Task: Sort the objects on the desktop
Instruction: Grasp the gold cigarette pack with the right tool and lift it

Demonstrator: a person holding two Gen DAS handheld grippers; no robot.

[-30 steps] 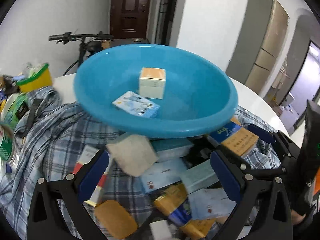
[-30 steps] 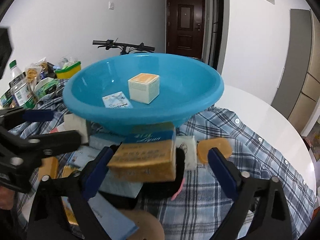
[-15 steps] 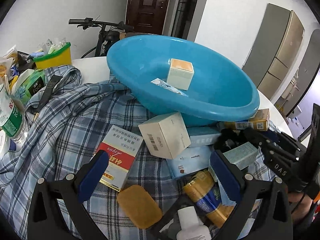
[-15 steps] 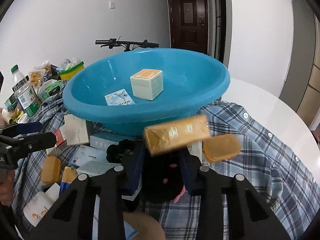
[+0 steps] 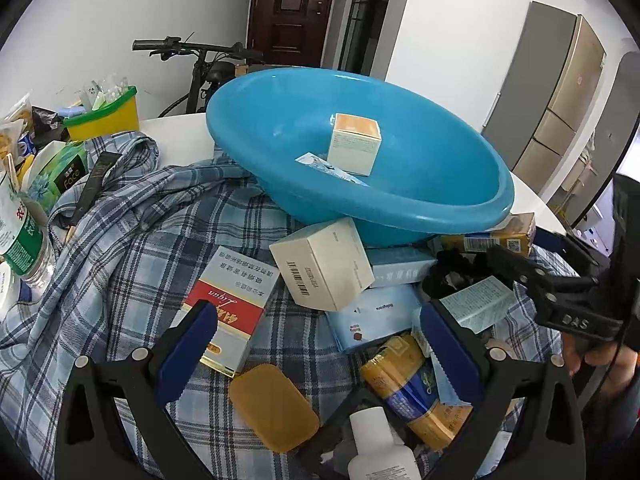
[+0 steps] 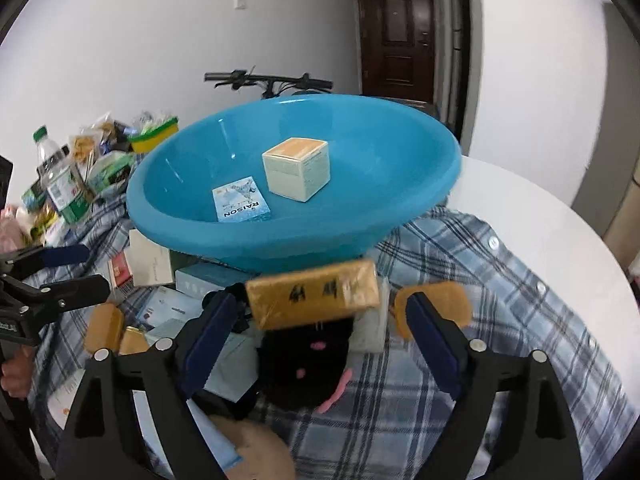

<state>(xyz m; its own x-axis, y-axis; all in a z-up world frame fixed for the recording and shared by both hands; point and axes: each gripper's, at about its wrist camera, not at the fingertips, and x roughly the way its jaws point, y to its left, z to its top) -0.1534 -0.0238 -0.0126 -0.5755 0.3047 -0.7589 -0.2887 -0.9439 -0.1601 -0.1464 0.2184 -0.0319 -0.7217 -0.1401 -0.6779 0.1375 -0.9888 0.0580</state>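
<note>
From the left wrist, our left tongs (image 5: 316, 350) stand apart and empty above the red-and-white box (image 5: 230, 312) and amber soap (image 5: 274, 406) on the plaid shirt (image 5: 120, 256), below the blue basin (image 5: 460, 208). Closing here could pinch cloth.

From the right wrist, our right tongs (image 6: 316, 344) are apart too; the gold box (image 6: 312, 294) sits blurred between them, ungripped as far as we can tell. It could tumble short of the basin's rim.
</note>
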